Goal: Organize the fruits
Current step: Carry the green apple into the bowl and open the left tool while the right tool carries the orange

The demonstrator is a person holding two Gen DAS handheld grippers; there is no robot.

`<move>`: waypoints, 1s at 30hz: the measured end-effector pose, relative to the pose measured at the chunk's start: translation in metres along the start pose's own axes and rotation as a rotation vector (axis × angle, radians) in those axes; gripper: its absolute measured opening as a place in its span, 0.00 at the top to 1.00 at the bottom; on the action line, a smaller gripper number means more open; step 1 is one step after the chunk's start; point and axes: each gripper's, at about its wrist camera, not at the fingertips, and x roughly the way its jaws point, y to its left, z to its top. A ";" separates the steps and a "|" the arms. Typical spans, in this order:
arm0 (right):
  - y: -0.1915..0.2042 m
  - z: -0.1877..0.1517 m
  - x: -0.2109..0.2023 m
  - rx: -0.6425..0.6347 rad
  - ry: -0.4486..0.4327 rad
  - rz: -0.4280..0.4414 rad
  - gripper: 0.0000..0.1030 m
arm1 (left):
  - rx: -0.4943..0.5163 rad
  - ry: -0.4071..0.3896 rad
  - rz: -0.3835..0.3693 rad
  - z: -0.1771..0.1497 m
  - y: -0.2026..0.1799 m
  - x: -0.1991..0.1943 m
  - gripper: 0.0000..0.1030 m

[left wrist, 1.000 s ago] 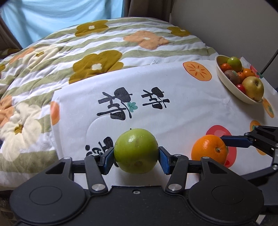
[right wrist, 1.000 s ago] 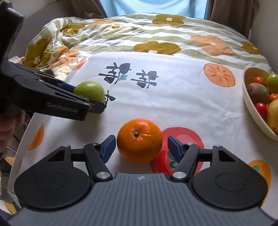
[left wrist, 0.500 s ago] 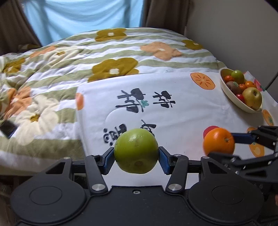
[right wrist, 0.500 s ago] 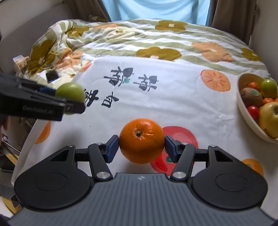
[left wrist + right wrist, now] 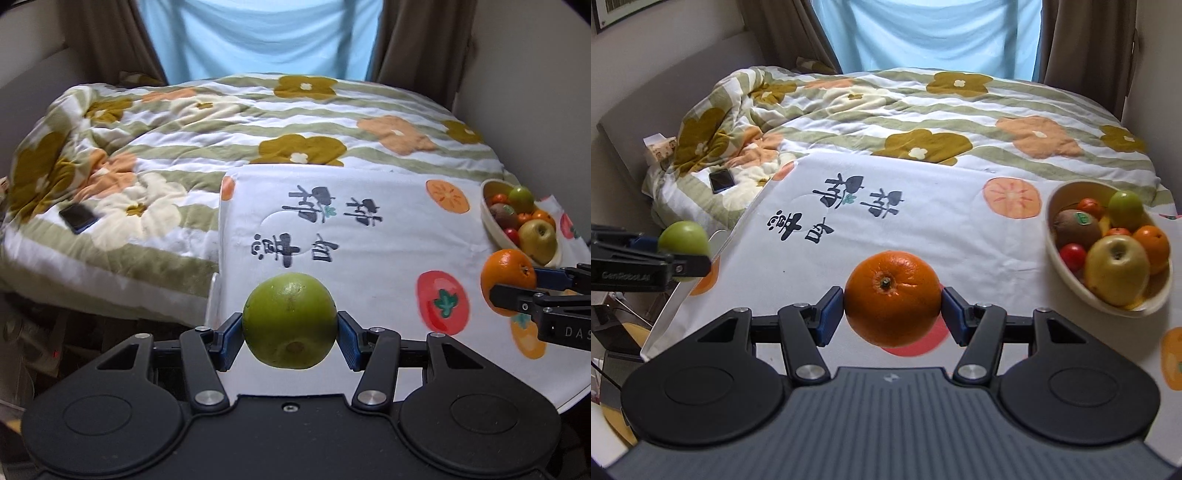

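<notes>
Fruits are hanging above the printed cloth (image 5: 960, 236): the left gripper (image 5: 290, 338) is pinching a green apple (image 5: 290, 320), the right gripper (image 5: 893, 312) an orange (image 5: 893, 298). I'd be lowering each gently into the bowl (image 5: 1071, 295), avoiding the piled fruit.

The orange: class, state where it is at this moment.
The orange sits centre in the right wrist view, clamped in the right tongs above the white cloth, left of the fruit bowl.
</notes>
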 end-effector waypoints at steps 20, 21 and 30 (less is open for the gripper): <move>-0.173 -0.011 -0.074 0.031 -0.075 -0.081 0.30 | 0.024 -0.116 -0.096 0.023 -0.187 -0.007 0.44; -0.181 -0.011 -0.074 0.030 -0.076 -0.087 0.30 | 0.029 -0.117 -0.105 0.026 -0.196 -0.004 0.44; -0.229 -0.002 -0.063 0.074 -0.082 -0.130 0.30 | 0.098 -0.112 -0.195 0.059 -0.255 0.033 0.44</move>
